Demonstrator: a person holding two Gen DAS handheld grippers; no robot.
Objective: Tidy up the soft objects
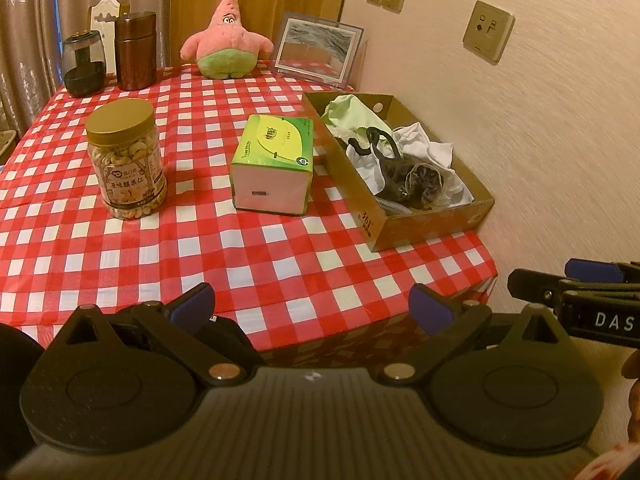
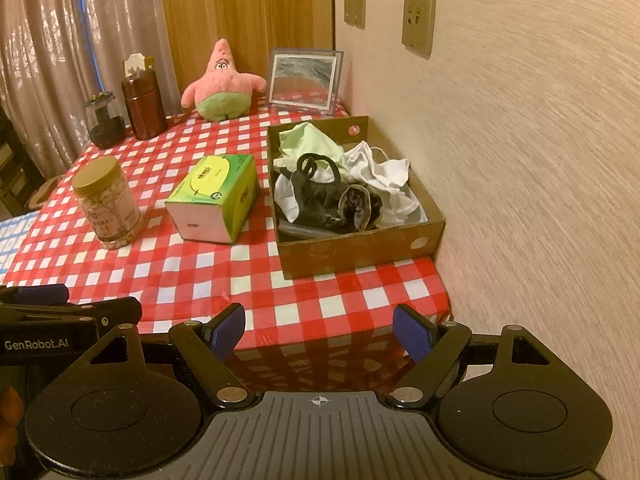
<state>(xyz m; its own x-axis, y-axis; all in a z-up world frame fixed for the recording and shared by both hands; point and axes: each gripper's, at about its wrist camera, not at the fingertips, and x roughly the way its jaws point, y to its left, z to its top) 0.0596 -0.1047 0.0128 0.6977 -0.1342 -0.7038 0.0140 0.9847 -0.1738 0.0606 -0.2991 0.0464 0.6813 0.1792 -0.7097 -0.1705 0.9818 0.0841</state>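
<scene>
A cardboard box (image 1: 400, 228) (image 2: 352, 258) stands at the table's right side and holds a pale green cloth (image 1: 348, 110) (image 2: 308, 140), white cloths (image 1: 424, 144) (image 2: 388, 176) and a black fabric item (image 1: 404, 184) (image 2: 324, 200). A pink plush starfish (image 1: 226, 40) (image 2: 222, 84) sits upright at the table's far edge. My left gripper (image 1: 312, 308) is open and empty, held off the table's near edge. My right gripper (image 2: 320, 330) is open and empty there too. The right gripper shows at the right edge of the left wrist view (image 1: 560, 280).
On the red checked tablecloth (image 1: 200, 248) (image 2: 200, 272) stand a green tissue box (image 1: 276, 160) (image 2: 216, 196), a jar of cashews (image 1: 126, 160) (image 2: 106, 204), a brown canister (image 1: 136, 50) (image 2: 142, 104), a dark glass jar (image 1: 82, 64) (image 2: 104, 126) and a picture frame (image 1: 316, 50) (image 2: 304, 80). A wall runs along the right.
</scene>
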